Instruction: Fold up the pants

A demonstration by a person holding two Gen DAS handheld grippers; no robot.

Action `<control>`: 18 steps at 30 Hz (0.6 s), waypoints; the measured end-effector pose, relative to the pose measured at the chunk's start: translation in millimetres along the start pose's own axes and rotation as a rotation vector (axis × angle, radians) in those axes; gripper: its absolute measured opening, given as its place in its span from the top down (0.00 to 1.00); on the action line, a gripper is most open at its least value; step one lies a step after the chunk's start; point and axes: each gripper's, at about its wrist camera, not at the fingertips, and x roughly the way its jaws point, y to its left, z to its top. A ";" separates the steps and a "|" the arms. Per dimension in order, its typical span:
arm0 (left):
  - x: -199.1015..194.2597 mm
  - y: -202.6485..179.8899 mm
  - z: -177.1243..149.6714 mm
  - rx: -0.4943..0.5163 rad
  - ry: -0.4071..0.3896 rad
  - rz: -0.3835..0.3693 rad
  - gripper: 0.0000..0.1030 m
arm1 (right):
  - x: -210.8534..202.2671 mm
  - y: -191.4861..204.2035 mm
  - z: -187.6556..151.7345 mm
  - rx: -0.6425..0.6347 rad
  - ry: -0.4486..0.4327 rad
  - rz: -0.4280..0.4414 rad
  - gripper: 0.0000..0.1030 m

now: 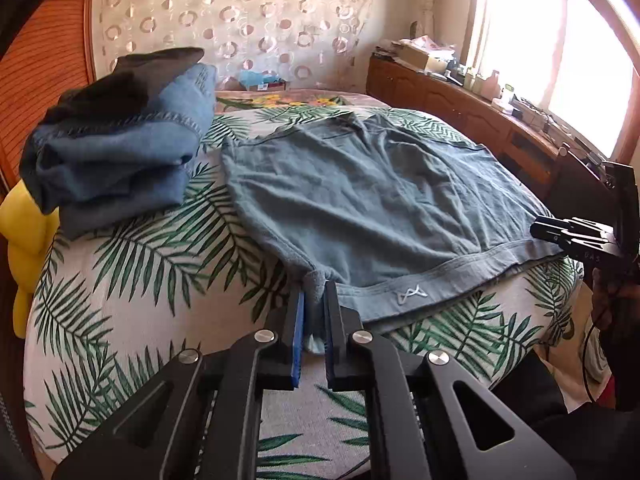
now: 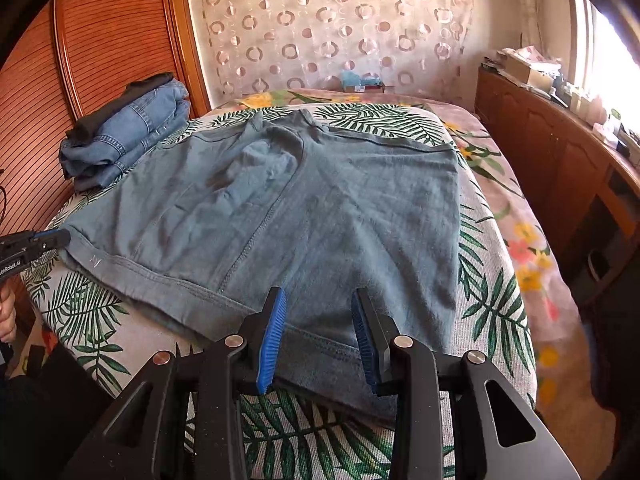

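Note:
Grey-blue pants (image 1: 372, 200) lie spread flat on the leaf-print bed cover (image 1: 132, 280), waistband toward me; they also show in the right wrist view (image 2: 320, 208). My left gripper (image 1: 314, 296) is shut on the near left corner of the waistband, cloth bunched between its blue pads. My right gripper (image 2: 320, 308) is open, its fingers straddling the waistband's near edge with the cloth between and below them. The right gripper shows at the right edge of the left wrist view (image 1: 560, 232); the left gripper shows at the left edge of the right wrist view (image 2: 48, 238).
A stack of folded jeans and dark clothes (image 1: 120, 144) sits at the bed's far left, also in the right wrist view (image 2: 128, 128). A wooden cabinet (image 2: 560, 152) with clutter runs along the right under a bright window. A ribbed wooden headboard (image 2: 80, 60) stands on the left.

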 end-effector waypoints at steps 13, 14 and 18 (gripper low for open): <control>-1.9 -55.9 51.6 0.089 -0.062 -0.130 0.91 | -15.4 -10.0 -7.2 0.024 -0.038 -0.001 0.66; -1.6 -61.5 56.2 0.096 -0.069 -0.139 0.91 | -16.2 -9.8 -7.9 0.025 -0.039 -0.002 0.66; 2.0 -87.2 74.0 0.144 -0.081 -0.173 0.91 | -24.1 -13.1 -11.0 0.031 -0.048 -0.008 0.66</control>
